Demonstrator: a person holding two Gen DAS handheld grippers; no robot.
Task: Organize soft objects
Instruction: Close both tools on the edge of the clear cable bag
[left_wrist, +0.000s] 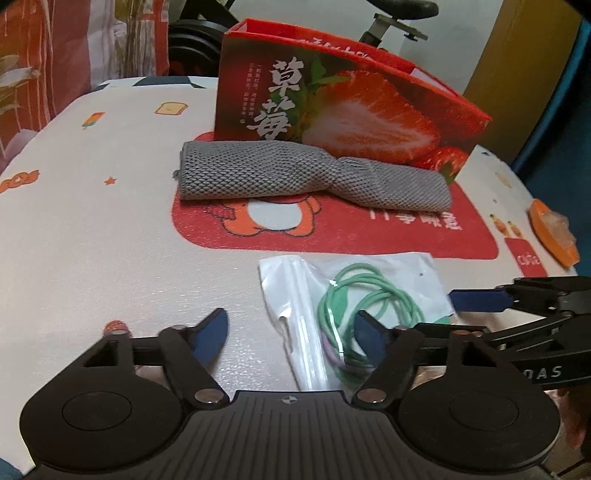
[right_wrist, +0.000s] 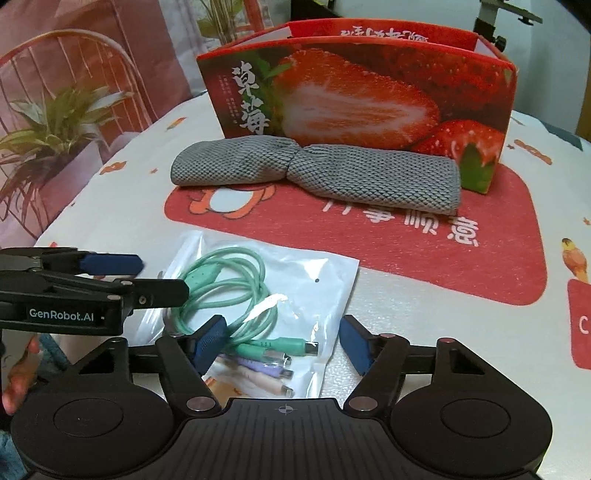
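hovering over cable bag (right_wrist: 258, 314): left gripper (left_wrist: 291, 332), right gripper (right_wrist: 284, 343) jaws wide apart, holding nothing.

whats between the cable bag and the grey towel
Only bare surface: white cloth, then the red mat that the grey towel lies on. The right wrist view shows it past the cable bag.

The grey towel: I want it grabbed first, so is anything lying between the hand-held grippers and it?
Yes. The plastic bag of cables lies on the table between both open hand-held grippers and the grey towel.
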